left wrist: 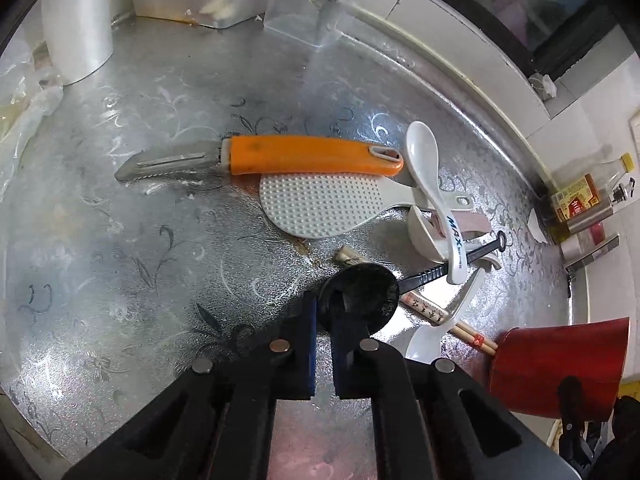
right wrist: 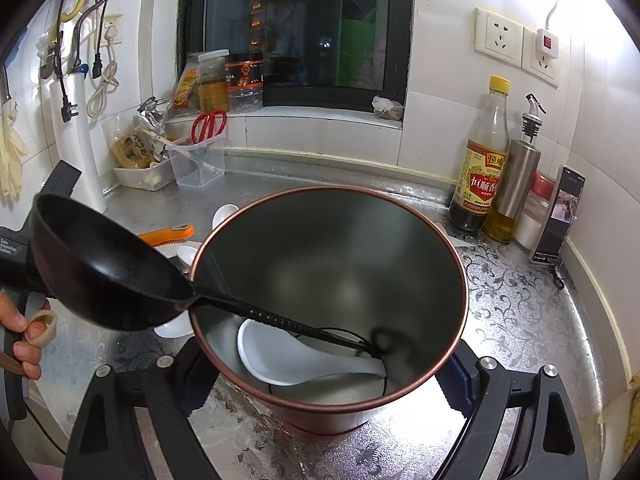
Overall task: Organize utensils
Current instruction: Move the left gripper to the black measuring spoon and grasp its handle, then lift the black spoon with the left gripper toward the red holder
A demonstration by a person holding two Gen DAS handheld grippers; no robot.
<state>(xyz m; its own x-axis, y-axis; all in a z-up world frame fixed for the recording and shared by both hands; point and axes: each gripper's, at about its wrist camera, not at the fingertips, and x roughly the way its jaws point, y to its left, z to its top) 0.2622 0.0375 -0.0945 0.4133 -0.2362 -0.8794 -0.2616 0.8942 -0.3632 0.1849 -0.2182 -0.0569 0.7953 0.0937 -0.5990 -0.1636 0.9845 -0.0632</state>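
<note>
My left gripper (left wrist: 325,310) is shut on the rim of the black ladle (left wrist: 362,296), blue pads pinching the bowl's edge. In the left wrist view its handle runs right across the white spoon marked MAX (left wrist: 434,192). An orange peeler (left wrist: 312,156), a white rice paddle (left wrist: 320,208) and chopsticks (left wrist: 468,330) lie nearby. My right gripper (right wrist: 326,394) is shut on the tilted red cup (right wrist: 340,248), one finger on each side. In the right wrist view the ladle (right wrist: 104,264) hangs at the cup's left rim, its handle slanting inside over a white spoon (right wrist: 288,360).
On the patterned metal counter (left wrist: 160,260) a clear box with red scissors (left wrist: 304,20) and a white tray (left wrist: 192,4) stand at the back. A vinegar bottle (right wrist: 480,160) and steel oil dispenser (right wrist: 516,176) stand in the right corner. A person's hand (right wrist: 24,332) shows at left.
</note>
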